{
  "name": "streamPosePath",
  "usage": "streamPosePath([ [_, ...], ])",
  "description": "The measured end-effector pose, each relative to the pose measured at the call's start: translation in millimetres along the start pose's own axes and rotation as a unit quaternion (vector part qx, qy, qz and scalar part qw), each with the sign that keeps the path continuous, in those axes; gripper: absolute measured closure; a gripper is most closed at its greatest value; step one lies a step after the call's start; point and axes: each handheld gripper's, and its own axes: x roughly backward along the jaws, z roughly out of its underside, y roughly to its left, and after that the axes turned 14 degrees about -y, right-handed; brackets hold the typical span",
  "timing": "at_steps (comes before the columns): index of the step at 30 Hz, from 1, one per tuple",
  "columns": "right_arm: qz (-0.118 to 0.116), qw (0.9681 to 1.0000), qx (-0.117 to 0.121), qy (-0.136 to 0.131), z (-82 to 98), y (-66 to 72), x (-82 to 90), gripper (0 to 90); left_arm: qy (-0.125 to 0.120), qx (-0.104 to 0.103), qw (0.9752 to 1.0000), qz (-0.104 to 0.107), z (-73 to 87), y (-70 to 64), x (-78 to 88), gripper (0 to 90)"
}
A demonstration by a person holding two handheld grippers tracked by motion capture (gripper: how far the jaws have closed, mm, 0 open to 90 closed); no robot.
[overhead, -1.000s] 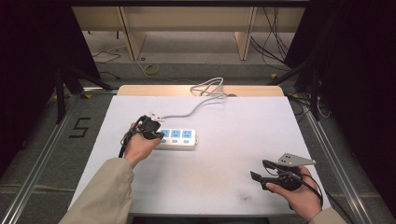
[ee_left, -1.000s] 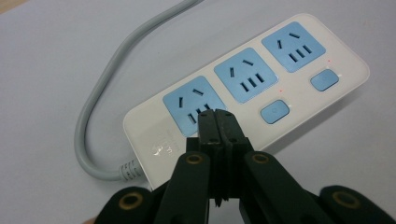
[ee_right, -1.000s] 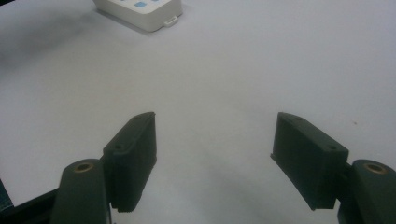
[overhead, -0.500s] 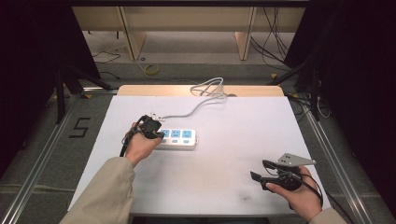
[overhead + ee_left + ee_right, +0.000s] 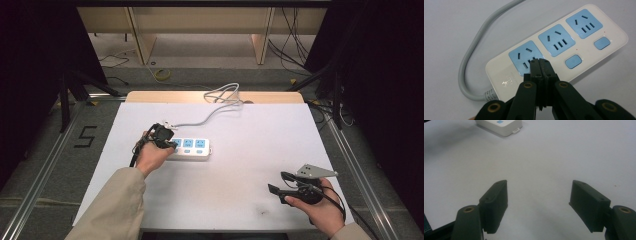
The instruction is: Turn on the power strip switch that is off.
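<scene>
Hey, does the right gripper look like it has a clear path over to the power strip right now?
Probably yes. The right gripper sits open near the table's front right, with bare surface between it and the power strip. The left gripper, shut, already occupies the strip's cord end.

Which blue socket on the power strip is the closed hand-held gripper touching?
The left hand-held gripper, jaws shut, has its tips over the blue socket at the cord end of the power strip. The other two sockets lie farther along, uncovered.

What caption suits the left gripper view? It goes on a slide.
Left gripper, jaws shut, tips over the first socket end of a white three-socket power strip on the table.
</scene>
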Motion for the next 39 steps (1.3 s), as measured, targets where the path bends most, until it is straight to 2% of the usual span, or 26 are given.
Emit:
streamPosePath([
  [14, 0.000, 1.0000, 0.000, 0.000, -0.1, 0.1, 0.0, 30.9, 0.008, -0.003, 0.9999, 0.006, -0.5, -2.8, -2.4, 89.9],
  [25, -0.001, 1.0000, 0.001, 0.000, 0.0, 0.1, 0.0, 30.9, 0.012, -0.006, 0.9999, 0.002, -0.8, -4.4, -4.3, 89.9],
  [28, -0.001, 1.0000, 0.001, 0.000, 0.0, 0.2, 0.0, 30.9, 0.018, -0.015, 0.9997, -0.003, -1.5, -5.4, -4.0, 89.9],
  [39, -0.002, 1.0000, 0.001, 0.001, 0.1, 0.4, -0.2, 30.9, 0.026, -0.009, 0.9996, -0.005, -3.2, -5.8, -5.1, 89.9],
])
